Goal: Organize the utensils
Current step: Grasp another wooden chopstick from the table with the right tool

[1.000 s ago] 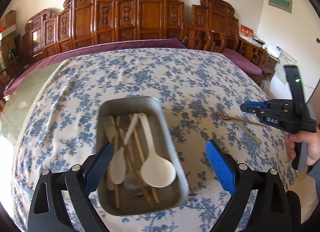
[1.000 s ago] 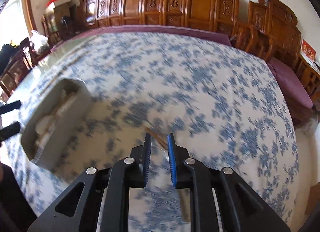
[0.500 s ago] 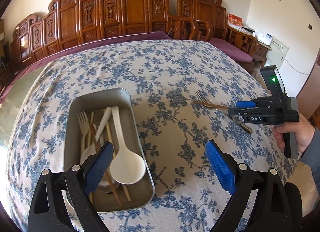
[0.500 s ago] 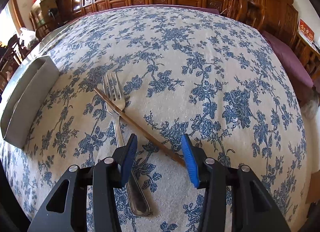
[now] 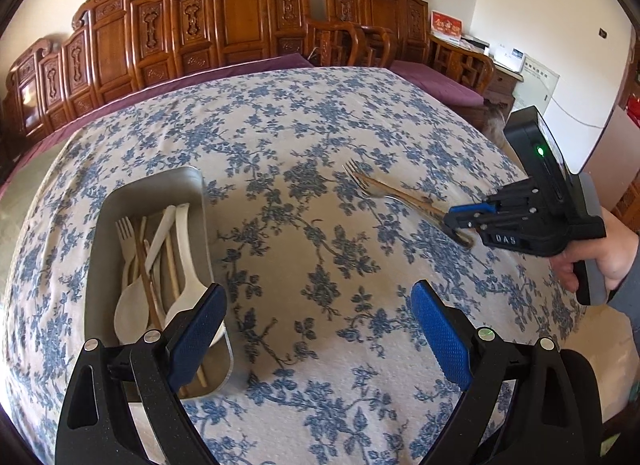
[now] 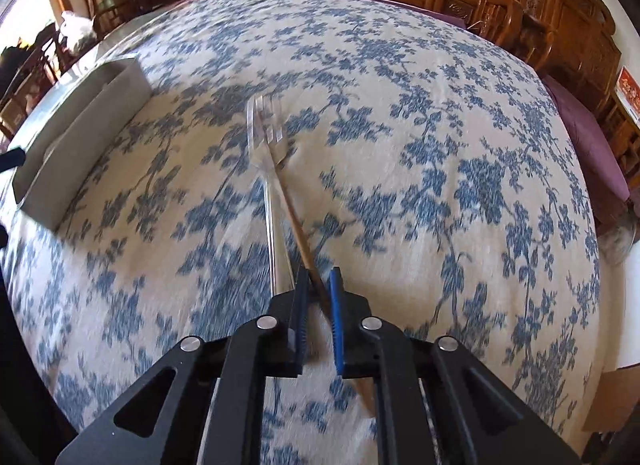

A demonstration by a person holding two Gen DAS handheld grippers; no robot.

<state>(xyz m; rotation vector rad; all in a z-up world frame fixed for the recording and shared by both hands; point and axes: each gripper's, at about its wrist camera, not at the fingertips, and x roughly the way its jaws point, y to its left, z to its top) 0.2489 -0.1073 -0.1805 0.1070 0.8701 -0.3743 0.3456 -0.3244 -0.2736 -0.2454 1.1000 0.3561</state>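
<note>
Closing on the wooden chopstick (image 6: 301,233), your right gripper (image 6: 319,297) now has its blue pads clamped around the stick where, half a second ago, they stood apart above it. Look at the right wrist view: the chopstick runs between the pads, while the metal fork (image 6: 267,169) lies just left of them, its handle passing beside the left pad and apparently outside the grip. The two utensils cross near the fork's neck, touching. From the left wrist view, the same gripper sits at the right side of the floral tablecloth (image 5: 320,169), low over the near ends of both pieces, held by your hand (image 5: 600,261).

Your left gripper (image 5: 318,329) has its jaws spread wide and holds nothing. It hovers over bare cloth, just right of the metal tray (image 5: 96,265). A second ago the tray sat directly beneath it; now the tray lies off to its left. Inside the tray rest pale spoons, a pale fork and more chopsticks.

This means the pick looks made. The chopstick seems ready to lift and carry left to the tray. The fork probably stays behind for a later trip, and it may shift as the stick slides off it.
</note>
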